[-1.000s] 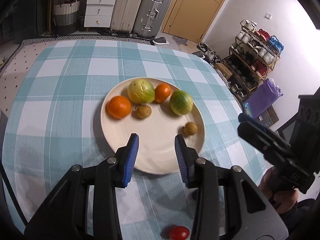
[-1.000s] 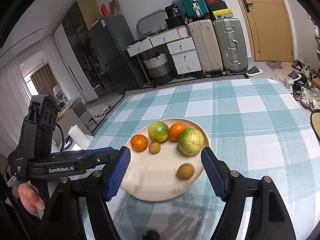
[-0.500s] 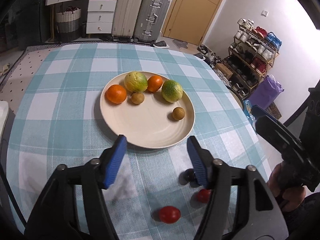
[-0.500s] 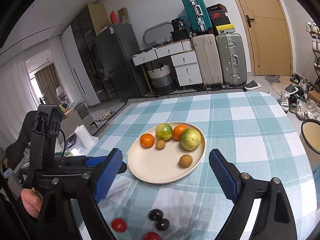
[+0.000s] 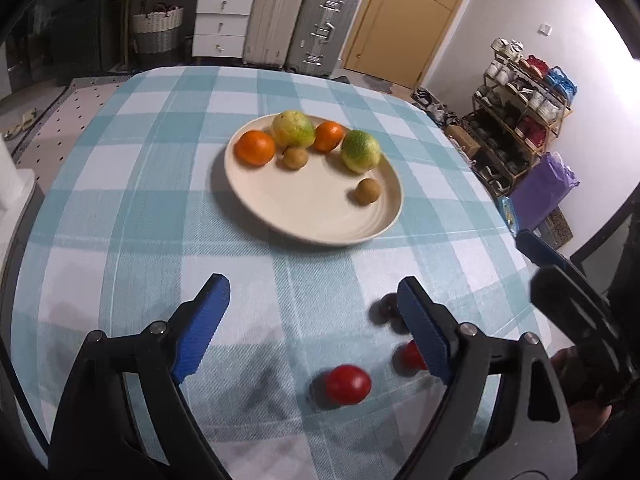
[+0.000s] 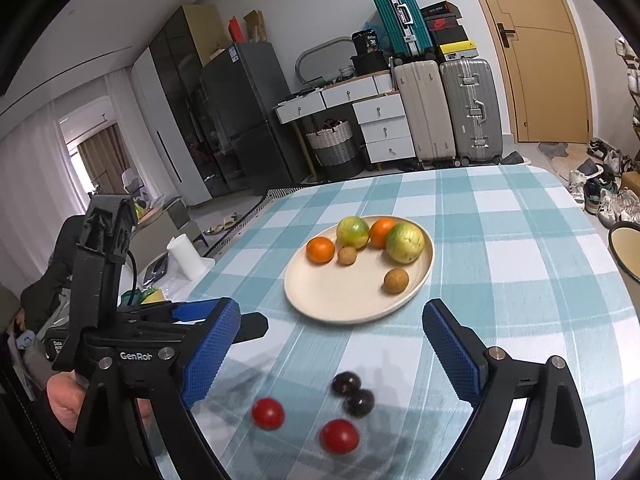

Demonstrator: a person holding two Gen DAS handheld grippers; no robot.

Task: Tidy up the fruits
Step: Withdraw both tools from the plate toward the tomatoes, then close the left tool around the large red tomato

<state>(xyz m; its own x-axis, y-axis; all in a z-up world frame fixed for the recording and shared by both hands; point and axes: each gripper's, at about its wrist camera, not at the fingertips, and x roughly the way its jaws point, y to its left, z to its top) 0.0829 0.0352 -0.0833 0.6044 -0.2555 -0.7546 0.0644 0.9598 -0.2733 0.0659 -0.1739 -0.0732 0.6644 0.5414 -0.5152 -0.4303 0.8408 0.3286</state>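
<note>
Left wrist view: the left gripper (image 5: 312, 316) hovered over the checked tablecloth (image 5: 140, 208), jaws wide apart and holding nothing.
Left jaw: blue pad over bare cloth, touching no fruit.
Tomato: one red tomato (image 5: 347, 384) lay on the cloth between the jaws, nearer the right one, probably the easiest pick for this hand.
Second tomato: another (image 5: 409, 354) sat partly hidden behind the right pad.
Dark fruit: two dark round fruits (image 5: 386, 312) lay just beside that pad, blurred.
Plate: the cream plate (image 5: 304, 216) stood further off on the cloth, well apart from the loose fruit.
Plate contents: an orange (image 5: 255, 148), a yellow-green citrus (image 5: 293, 129), a second orange (image 5: 329, 136), a green citrus (image 5: 361, 150) and two brown fruits (image 5: 295, 157) crowded the far rim, so the near half was free, likely for the small fruit.
Right wrist view: the right gripper (image 6: 332, 354) also stood open and empty, aimed at the same loose group.
Loose group: two tomatoes (image 6: 268, 413) and the touching dark pair (image 6: 353, 394) lay between its jaws, off the plate (image 6: 332, 300).
Judgement: the small fruits seemed still unsorted; both hands looked set to choose one.
Risk: round fruit on cloth could roll if nudged by a pad.
</note>
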